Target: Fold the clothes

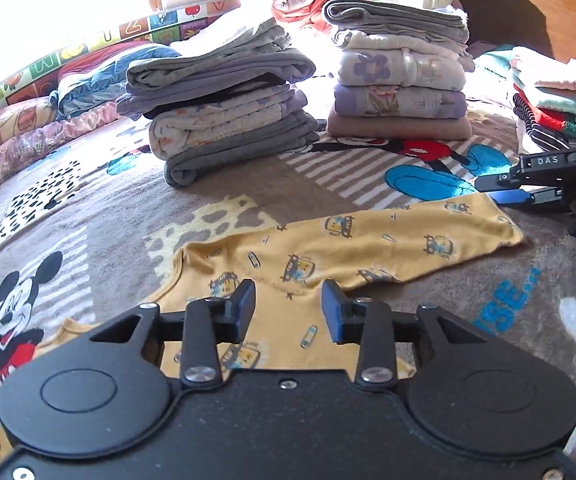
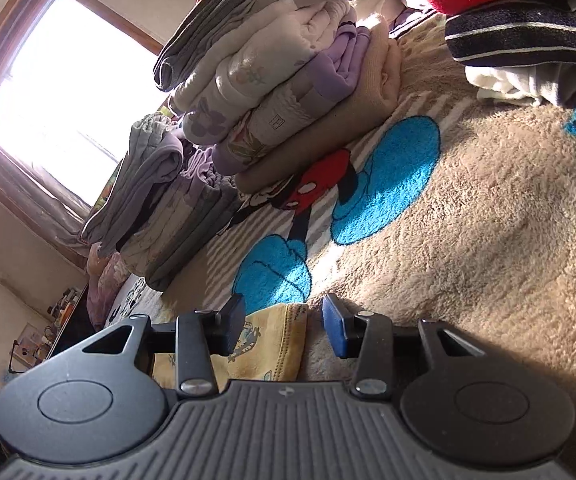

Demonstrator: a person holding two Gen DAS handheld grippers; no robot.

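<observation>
Three stacks of folded clothes (image 1: 224, 112) stood on the cartoon blanket (image 1: 88, 208); yellow garment (image 1: 327, 248) lay flat, unfolded, in front; left gripper (image 1: 288, 308) and right gripper (image 2: 276, 328) both spread, pinching nothing; folding remained.

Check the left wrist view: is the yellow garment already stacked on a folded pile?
No, the yellow garment lies spread on the cartoon blanket, in front of the folded piles.

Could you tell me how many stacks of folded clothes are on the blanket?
3: grey stack left, floral stack centre, colourful stack at right edge. Others may be hidden.
</observation>
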